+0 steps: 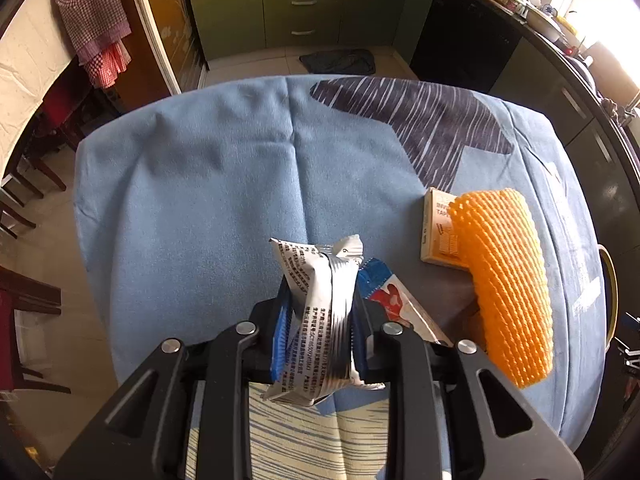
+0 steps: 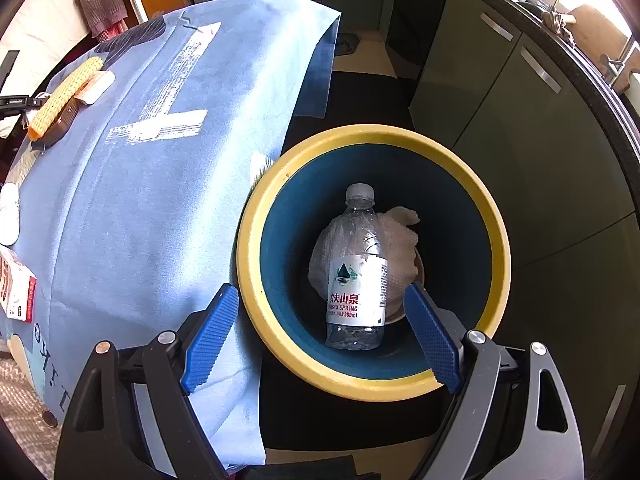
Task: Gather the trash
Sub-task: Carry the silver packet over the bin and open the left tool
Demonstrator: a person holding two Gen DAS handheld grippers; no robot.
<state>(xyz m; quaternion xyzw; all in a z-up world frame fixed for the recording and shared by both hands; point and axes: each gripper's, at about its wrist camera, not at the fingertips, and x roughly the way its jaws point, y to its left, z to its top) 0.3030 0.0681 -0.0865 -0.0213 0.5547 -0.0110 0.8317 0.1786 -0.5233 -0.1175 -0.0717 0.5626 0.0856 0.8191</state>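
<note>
My left gripper is shut on a crumpled silver and white snack wrapper, held above the blue tablecloth. A red and white wrapper lies just right of it. An orange foam fruit net and a small cardboard box lie further right; both also show far left in the right wrist view, the net beside the box. My right gripper is open and empty above a blue bin with a yellow rim. Inside lie a clear water bottle and a white foam net.
The bin stands on the floor against the table's right edge. Green kitchen cabinets run behind and right of it. A red and white carton and a white object lie on the table's left side. Chairs stand left of the table.
</note>
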